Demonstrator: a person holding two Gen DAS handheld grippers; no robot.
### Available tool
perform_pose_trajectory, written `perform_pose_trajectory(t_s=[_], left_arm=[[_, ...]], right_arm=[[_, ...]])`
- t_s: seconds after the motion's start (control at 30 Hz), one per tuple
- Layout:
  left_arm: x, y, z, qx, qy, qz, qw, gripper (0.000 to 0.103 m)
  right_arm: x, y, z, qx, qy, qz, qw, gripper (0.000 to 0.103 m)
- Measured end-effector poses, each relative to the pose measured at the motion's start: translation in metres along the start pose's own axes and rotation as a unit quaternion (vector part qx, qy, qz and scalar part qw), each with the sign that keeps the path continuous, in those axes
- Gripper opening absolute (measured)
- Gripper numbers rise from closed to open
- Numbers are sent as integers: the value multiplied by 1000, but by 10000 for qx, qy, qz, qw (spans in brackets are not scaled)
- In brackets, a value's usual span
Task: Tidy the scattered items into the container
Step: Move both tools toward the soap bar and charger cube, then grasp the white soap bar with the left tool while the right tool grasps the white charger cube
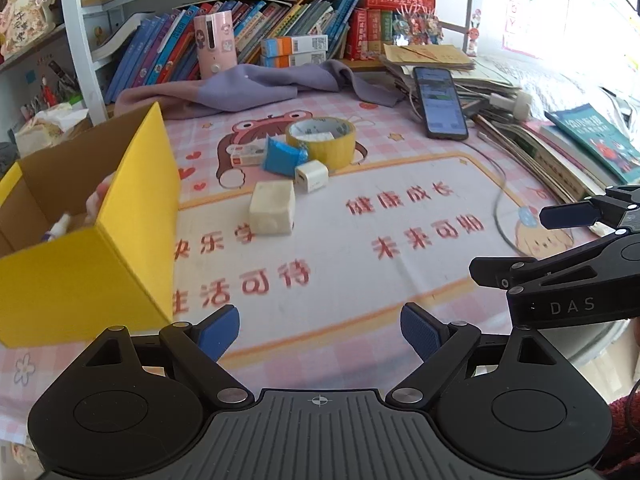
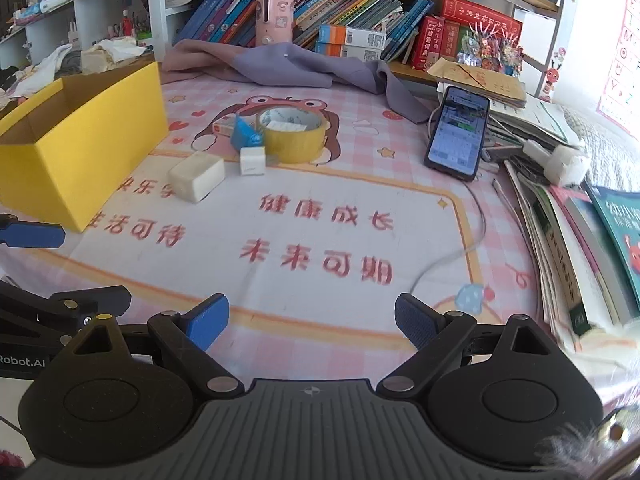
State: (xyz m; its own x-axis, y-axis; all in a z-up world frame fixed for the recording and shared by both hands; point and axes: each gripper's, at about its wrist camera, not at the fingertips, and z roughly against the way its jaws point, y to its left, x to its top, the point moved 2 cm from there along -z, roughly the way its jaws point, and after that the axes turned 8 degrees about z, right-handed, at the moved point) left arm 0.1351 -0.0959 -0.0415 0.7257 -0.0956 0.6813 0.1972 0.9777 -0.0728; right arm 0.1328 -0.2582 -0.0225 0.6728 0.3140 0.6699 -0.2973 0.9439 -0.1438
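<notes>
Both grippers hover empty over the desk mat, angled down.

The left gripper [image 1: 320, 334] and right gripper [image 2: 312, 322] sit side by side, jaws spread wide with nothing between them; the scattered items, among them a cream block [image 1: 272, 208] and tape roll [image 1: 322, 142], lie beside the yellow box [image 1: 88, 256].

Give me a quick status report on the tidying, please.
Left gripper and right gripper open, empty. Cream rectangular block lies nearest the yellow cardboard box. Nothing in the way.

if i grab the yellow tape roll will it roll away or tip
The tape roll lies flat on its side, so it probably won't roll unless tipped on edge. A rigid ring, likely light. The small white item inside its hole may be left behind when lifted.
</notes>
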Motion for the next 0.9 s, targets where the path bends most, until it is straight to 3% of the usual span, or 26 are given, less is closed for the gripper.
perform_pose_trajectory(t_s=[0.23,0.4,0.63,0.9], left_arm=[[31,-3,-20,313,-142,94,9994,86],[45,-4,-38,619,-137,186,9978,78],[59,0,-66,941,-39,406,9947,68],[76,8,-100,1127,35,536,9922,66]], right_arm=[[36,-24,-26,227,-211,150,9994,88],[57,-34,-48,544,-300,343,9975,86],[77,-37,-81,1041,-276,634,9922,71],[92,-44,-111,1404,-137,626,9880,65]])
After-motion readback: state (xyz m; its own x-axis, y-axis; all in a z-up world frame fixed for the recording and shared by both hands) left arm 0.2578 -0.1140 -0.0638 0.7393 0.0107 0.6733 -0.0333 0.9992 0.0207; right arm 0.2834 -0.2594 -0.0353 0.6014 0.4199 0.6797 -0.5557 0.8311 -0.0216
